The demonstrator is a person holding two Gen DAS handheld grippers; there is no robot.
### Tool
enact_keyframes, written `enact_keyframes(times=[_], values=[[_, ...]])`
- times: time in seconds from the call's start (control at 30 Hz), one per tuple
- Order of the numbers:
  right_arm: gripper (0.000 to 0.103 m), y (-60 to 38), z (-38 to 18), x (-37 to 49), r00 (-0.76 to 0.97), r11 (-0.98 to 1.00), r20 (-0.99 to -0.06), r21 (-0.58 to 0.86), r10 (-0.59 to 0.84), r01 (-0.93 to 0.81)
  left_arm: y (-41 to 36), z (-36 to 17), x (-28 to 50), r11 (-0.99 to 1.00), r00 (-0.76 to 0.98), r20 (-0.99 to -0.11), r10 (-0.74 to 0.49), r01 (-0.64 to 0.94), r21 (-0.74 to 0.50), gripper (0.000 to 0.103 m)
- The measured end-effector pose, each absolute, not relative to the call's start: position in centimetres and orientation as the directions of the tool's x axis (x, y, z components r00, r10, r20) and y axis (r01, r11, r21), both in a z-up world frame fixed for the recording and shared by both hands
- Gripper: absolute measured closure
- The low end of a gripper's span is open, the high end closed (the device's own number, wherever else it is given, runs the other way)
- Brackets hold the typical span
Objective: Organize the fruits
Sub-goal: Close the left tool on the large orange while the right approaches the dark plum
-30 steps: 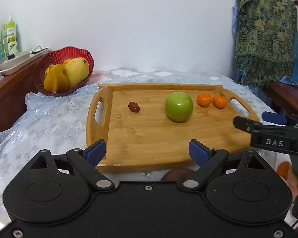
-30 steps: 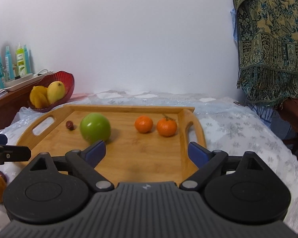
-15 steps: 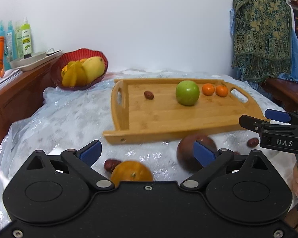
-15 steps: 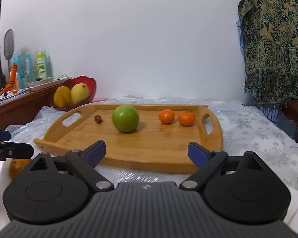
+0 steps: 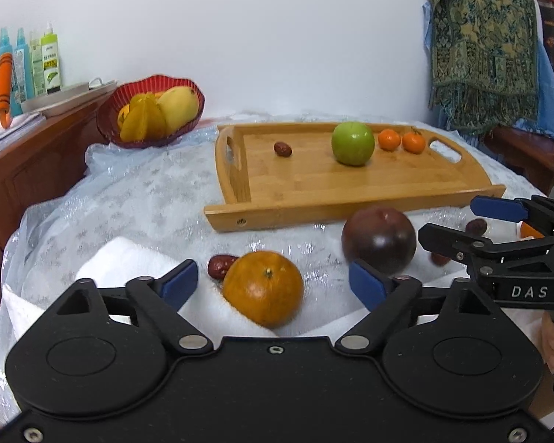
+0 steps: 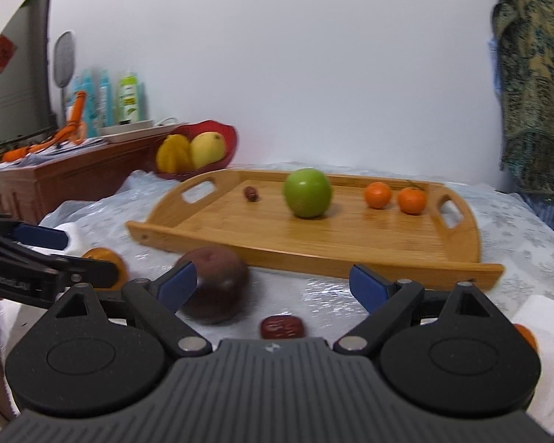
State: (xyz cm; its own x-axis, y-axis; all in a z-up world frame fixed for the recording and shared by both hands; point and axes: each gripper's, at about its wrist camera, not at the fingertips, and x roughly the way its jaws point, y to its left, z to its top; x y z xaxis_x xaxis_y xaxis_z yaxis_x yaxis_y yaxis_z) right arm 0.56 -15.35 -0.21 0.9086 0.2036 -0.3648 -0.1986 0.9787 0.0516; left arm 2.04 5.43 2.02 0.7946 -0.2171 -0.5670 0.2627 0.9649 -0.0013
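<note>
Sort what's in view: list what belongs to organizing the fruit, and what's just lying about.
Belongs to the job:
wooden tray
green apple
two small tangerines
date on the tray
large orange
dark purple fruit
loose date
red fruit basket

Lying about:
bottles
patterned cloth
white towel

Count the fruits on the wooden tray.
4: a date near the left handle, a green apple mid-tray, and two small oranges side by side near the right handle. None looks hidden.
</note>
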Motion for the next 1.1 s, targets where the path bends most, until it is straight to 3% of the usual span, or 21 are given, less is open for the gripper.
enact_keyframes(times=[0.33,0.4,1.1], values=[[0.012,-14.3,-0.8,0.9,0.886,0.967,-0.391,0.056,0.249,-0.247,5.8,1.3,2.3,0.97,0.799,-0.568,-0.197,0.245,0.008,0.043],[0.014,-14.0,-1.0,0.9,0.884,0.967,-0.396,0.053,0.249,-0.249,5.9,1.5,2.1,0.963,0.798,-0.56,-0.222,0.269,0.002,0.054],[0.017,-11.9,-2.4,2.1,0.868,0.962,-0.431,-0.002,0.246,-0.274,5.7,-0.5,3.5,0.962,0.771,-0.598,-0.218,0.273,0.0,0.051]])
